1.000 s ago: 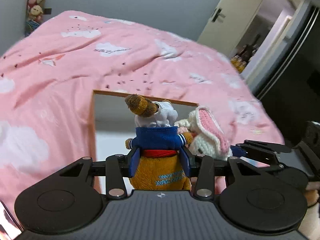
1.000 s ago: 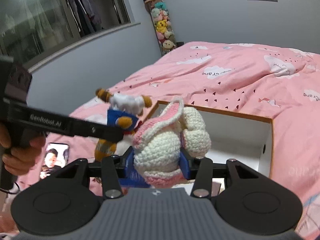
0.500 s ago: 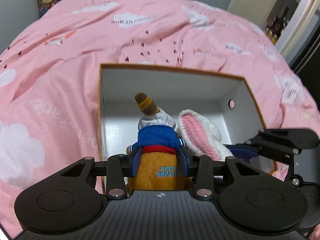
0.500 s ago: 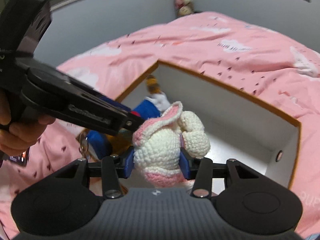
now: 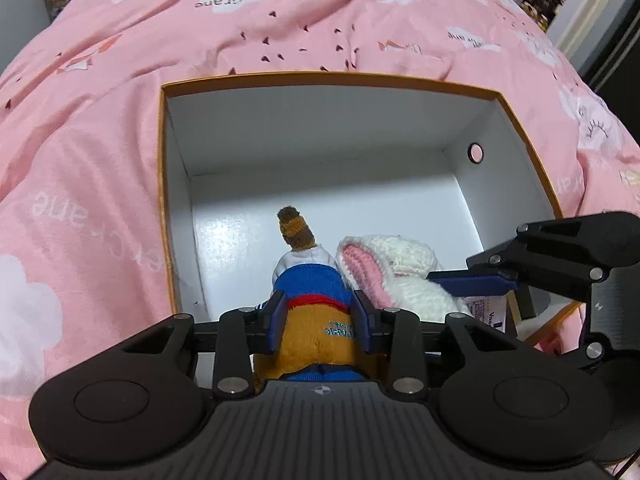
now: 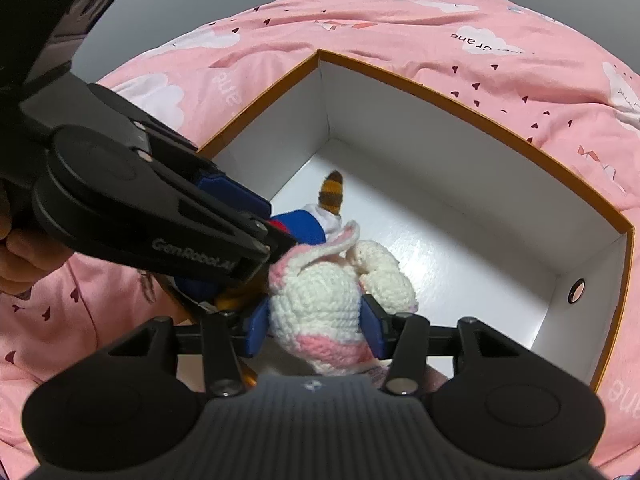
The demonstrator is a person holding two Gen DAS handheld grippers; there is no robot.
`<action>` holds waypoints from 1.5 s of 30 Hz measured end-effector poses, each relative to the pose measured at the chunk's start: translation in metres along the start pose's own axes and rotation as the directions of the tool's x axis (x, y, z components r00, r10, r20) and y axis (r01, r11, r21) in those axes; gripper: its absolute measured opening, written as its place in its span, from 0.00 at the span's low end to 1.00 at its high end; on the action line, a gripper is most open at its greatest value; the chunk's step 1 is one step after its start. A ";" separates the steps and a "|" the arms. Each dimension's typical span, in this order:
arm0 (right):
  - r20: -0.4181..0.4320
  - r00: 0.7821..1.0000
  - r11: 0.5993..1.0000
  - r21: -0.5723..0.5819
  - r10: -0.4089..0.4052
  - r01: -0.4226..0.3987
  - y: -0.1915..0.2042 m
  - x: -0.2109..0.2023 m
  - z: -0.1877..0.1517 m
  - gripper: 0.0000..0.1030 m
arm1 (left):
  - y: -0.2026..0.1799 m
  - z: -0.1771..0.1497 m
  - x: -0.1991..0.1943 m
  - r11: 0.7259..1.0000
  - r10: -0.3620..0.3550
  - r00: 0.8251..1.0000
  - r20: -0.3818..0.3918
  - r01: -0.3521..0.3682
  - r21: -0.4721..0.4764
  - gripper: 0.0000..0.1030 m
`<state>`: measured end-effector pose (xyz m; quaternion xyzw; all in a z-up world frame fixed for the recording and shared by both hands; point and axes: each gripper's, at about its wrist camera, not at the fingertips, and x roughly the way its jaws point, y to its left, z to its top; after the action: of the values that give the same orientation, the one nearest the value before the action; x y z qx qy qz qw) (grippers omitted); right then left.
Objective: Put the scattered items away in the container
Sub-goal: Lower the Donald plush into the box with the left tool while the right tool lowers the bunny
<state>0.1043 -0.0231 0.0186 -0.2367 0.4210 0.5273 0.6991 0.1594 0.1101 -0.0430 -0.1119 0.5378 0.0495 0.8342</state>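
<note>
1. Currently left gripper (image 5: 318,322) pinches the plush toy (image 5: 316,320) by its orange lower body, blue pads on both flanks; its jaws have just been closing, toy between them.
2. Plush toy — orange body with teal stitched lettering, red band, blue jacket, white collar, brown-and-tan striped top pointing away from the camera. It hangs inside the box (image 5: 320,120), low over the floor; contact with the floor cannot be told.
3. Right gripper (image 6: 316,322) has the crochet bunny (image 6: 320,300) between its blue pads, both pads against the body; its jaws have just been opening.
4. Crochet bunny — cream yarn, pink base, pink-lined ear flopped left onto the plush toy; also inside the box, touching the plush toy's right side.
5. Box: white inside, orange rim, round hole in one wall, sitting on a pink bedspread (image 5: 100,160) with white clouds.
6. Left wrist view only — doorway (image 5: 576,4) top right, paper tag (image 5: 486,312) under the bunny.
7. Right wrist view only — hand (image 6: 24,256) on the left gripper's handle, "GenRobot.AI" on its finger.
</note>
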 end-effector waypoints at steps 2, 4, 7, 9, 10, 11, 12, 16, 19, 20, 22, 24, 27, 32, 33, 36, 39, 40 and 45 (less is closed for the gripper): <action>0.002 1.000 1.000 0.008 0.017 -0.017 -0.001 -0.002 0.001 0.52 | -0.001 0.001 0.002 1.000 -0.001 1.000 -0.012 0.001 0.010 0.37; 0.008 0.999 0.999 0.019 0.032 -0.032 -0.003 -0.005 0.002 0.53 | -0.001 0.002 0.003 1.000 -0.005 1.000 -0.025 0.005 0.019 0.37; 0.022 0.998 0.997 0.045 0.058 -0.059 -0.006 -0.010 0.004 0.52 | -0.003 0.005 0.007 0.999 -0.011 0.998 -0.055 0.013 0.039 0.37; 0.031 0.998 0.998 0.039 0.051 -0.053 -0.006 -0.014 0.005 0.47 | -0.003 0.007 0.011 0.999 -0.009 0.997 -0.073 0.012 0.041 0.37; 0.031 0.998 0.998 0.031 0.050 -0.051 -0.005 -0.016 0.005 0.44 | -0.003 0.009 0.013 0.999 -0.006 0.997 -0.080 0.009 0.040 0.37; 0.029 0.998 0.999 0.020 0.049 -0.049 -0.003 -0.017 0.005 0.39 | -0.004 0.010 0.015 0.999 0.001 0.996 -0.084 0.003 0.044 0.37; 0.025 0.999 0.999 0.011 0.044 -0.044 -0.002 -0.016 0.005 0.37 | -0.005 0.010 0.015 0.999 0.005 0.996 -0.084 -0.001 0.052 0.37; 0.004 0.999 0.999 0.001 0.040 -0.040 -0.002 -0.015 0.003 0.34 | -0.002 0.013 0.004 0.997 -0.016 0.997 -0.082 0.022 0.074 0.37; -0.026 0.998 0.998 0.018 0.058 -0.057 -0.006 -0.012 0.003 0.34 | 0.003 0.015 -0.011 0.995 -0.030 0.996 -0.083 0.037 0.090 0.37; -0.040 0.997 0.998 0.018 0.062 -0.062 -0.007 -0.010 0.004 0.34 | 0.004 0.015 -0.015 0.994 -0.025 0.996 -0.091 0.034 0.101 0.37; -0.064 0.996 0.998 0.017 0.066 -0.065 -0.008 -0.008 0.005 0.34 | 0.005 0.014 -0.017 0.992 -0.022 0.992 -0.123 0.037 0.125 0.37; -0.071 0.995 0.998 0.015 0.068 -0.067 -0.008 -0.010 0.007 0.34 | 0.005 0.011 -0.014 0.990 -0.021 0.986 -0.165 0.043 0.136 0.35; -0.053 0.997 0.998 0.019 0.064 -0.063 -0.011 -0.017 0.010 0.34 | 0.002 0.005 -0.007 0.987 -0.005 0.979 -0.204 0.037 0.156 0.30; -0.053 0.993 0.992 0.066 0.107 -0.104 -0.020 -0.013 0.012 0.25 | 0.000 -0.001 0.008 0.989 -0.017 0.972 -0.233 0.051 0.139 0.26; -0.061 0.991 0.991 0.068 0.117 -0.113 -0.020 -0.011 0.011 0.25 | -0.001 -0.001 0.007 0.989 -0.013 0.975 -0.222 0.045 0.141 0.26; -0.076 0.988 0.990 0.058 0.131 -0.127 -0.014 -0.004 0.012 0.25 | 0.000 -0.001 0.000 0.989 -0.036 0.979 -0.201 0.064 0.135 0.26; -0.092 0.984 0.987 0.051 0.155 -0.151 -0.008 0.004 0.014 0.25 | 0.006 0.003 -0.008 0.992 -0.025 0.985 -0.171 0.046 0.119 0.26; -0.099 0.983 0.987 0.049 0.157 -0.153 -0.006 0.008 0.014 0.25 | 0.007 0.005 -0.009 0.993 -0.025 0.986 -0.164 0.043 0.112 0.26; -0.108 0.981 0.987 0.058 0.159 -0.153 -0.003 0.011 0.017 0.25 | 0.001 0.015 -0.004 0.995 -0.020 0.990 -0.137 0.032 0.090 0.31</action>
<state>0.1142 -0.0053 0.0178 -0.2149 0.4898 0.5556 0.6365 0.1707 0.1143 -0.0335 -0.0834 0.5937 0.0060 0.8003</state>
